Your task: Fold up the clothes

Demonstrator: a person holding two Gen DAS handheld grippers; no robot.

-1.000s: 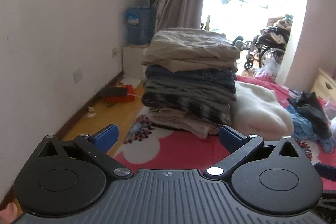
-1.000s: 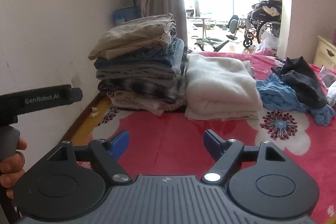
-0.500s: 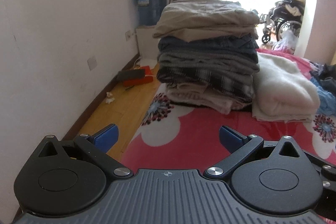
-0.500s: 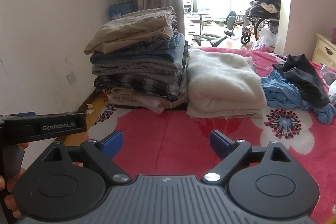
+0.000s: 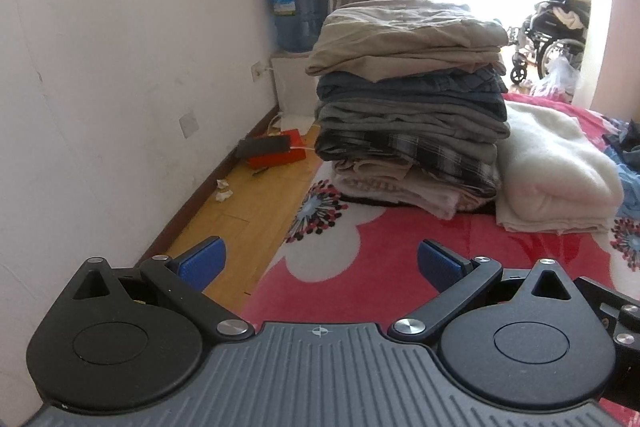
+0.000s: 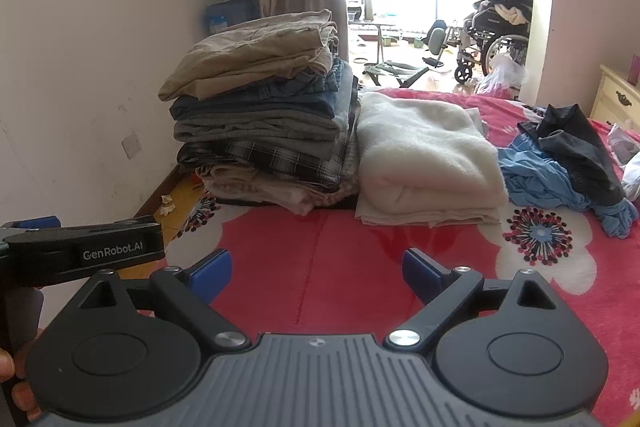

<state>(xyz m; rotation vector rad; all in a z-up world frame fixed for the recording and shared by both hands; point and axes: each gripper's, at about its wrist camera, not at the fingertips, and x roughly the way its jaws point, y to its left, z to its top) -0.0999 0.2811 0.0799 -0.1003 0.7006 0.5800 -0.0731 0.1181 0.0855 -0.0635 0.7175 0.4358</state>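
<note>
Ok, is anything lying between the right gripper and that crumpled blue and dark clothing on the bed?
Nothing visible. Only bare red bedspread lies between the open right gripper and the crumpled blue and dark clothes. The folded cream blanket and the tall folded pile sit farther left, off that path.

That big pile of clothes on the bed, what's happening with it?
A person is folding laundry with a gripper in each hand. The folded stack and a folded white blanket sit side by side on the red flowered bedspread. The left gripper and right gripper hang open over the bedspread, holding nothing. A blue garment and a dark garment still lie crumpled.
</note>
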